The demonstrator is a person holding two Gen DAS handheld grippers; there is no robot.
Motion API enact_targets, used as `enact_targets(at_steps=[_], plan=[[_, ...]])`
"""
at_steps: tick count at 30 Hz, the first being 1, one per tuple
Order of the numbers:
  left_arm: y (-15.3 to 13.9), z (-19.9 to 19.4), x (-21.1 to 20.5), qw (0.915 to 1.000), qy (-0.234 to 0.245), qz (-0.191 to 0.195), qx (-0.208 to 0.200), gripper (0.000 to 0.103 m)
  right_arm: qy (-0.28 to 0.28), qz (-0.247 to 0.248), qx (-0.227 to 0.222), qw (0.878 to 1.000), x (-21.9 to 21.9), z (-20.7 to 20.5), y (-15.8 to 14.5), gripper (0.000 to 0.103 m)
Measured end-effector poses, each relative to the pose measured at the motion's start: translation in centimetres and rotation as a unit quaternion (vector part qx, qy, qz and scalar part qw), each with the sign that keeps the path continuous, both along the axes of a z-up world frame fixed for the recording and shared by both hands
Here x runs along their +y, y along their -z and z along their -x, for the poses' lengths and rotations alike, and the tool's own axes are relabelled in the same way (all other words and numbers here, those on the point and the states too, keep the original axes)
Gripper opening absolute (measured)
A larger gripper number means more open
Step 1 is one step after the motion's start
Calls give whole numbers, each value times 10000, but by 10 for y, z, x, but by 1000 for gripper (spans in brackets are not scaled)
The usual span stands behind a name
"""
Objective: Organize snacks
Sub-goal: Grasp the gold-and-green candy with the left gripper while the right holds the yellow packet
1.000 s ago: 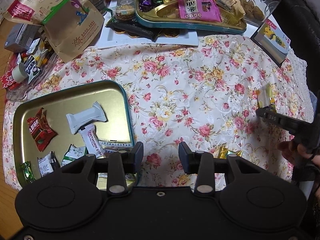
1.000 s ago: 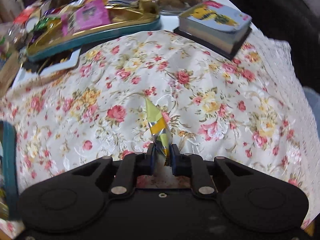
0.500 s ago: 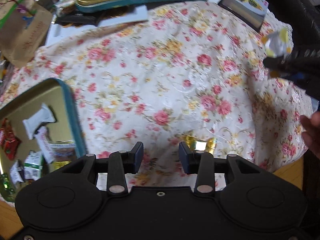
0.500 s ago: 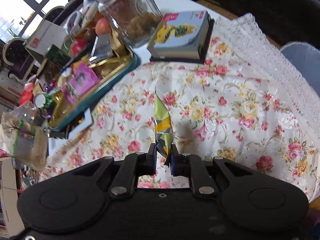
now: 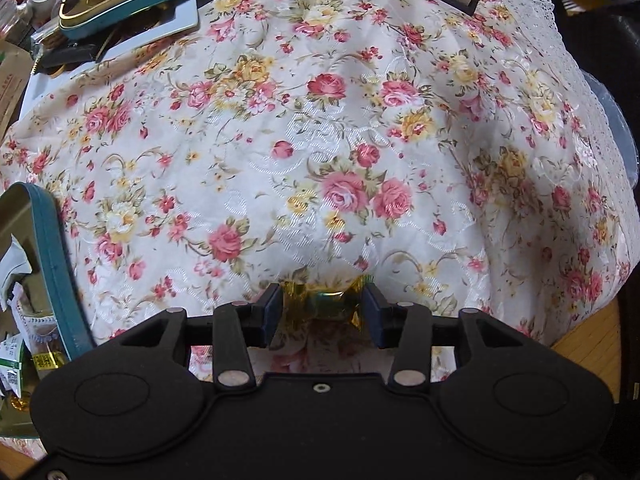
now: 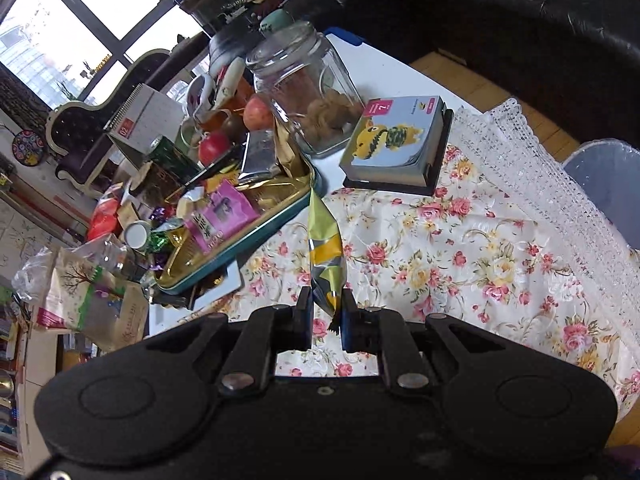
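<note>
In the left wrist view my left gripper (image 5: 323, 310) is open, low over the floral tablecloth, with a gold-wrapped candy (image 5: 322, 306) lying on the cloth between its fingers. A teal-rimmed gold tray (image 5: 52, 256) with several snack packets is at the left edge. In the right wrist view my right gripper (image 6: 325, 314) is shut on a yellow and silver snack packet (image 6: 325, 258), held upright above the cloth. A second teal-rimmed tray (image 6: 256, 236) full of snacks lies ahead to its left.
A glass jar (image 6: 304, 88) of biscuits and a small boxed book (image 6: 394, 144) stand at the far end. A paper bag (image 6: 92, 300), apples and other clutter are at the left. The lace table edge (image 6: 560, 200) runs along the right. The second tray's rim (image 5: 132, 0) shows top left.
My left gripper has moved forward and down so the gold candy now lies between its fingers. My right gripper has lifted and tilted up with the packet still in it.
</note>
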State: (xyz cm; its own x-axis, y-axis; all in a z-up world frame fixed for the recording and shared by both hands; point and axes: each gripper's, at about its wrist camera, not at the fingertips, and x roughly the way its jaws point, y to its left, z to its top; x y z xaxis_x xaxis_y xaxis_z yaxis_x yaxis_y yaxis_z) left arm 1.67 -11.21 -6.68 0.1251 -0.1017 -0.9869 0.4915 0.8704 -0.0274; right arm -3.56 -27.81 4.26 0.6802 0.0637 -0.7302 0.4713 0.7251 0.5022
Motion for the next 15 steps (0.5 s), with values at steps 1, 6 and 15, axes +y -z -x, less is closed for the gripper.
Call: enact_targets(at_steps=[1, 6, 15], plan=[[2, -1, -1, 10000, -37, -11, 43, 53, 5, -15, -16, 10000, -1, 1, -1, 15], [8, -5, -1, 9998, -150, 1, 111, 55, 81, 103, -43, 9999, -2, 2, -4, 15], [8, 1, -9, 9999, -54, -115, -26, 55, 73, 196, -8, 9998, 0, 2, -3, 15]])
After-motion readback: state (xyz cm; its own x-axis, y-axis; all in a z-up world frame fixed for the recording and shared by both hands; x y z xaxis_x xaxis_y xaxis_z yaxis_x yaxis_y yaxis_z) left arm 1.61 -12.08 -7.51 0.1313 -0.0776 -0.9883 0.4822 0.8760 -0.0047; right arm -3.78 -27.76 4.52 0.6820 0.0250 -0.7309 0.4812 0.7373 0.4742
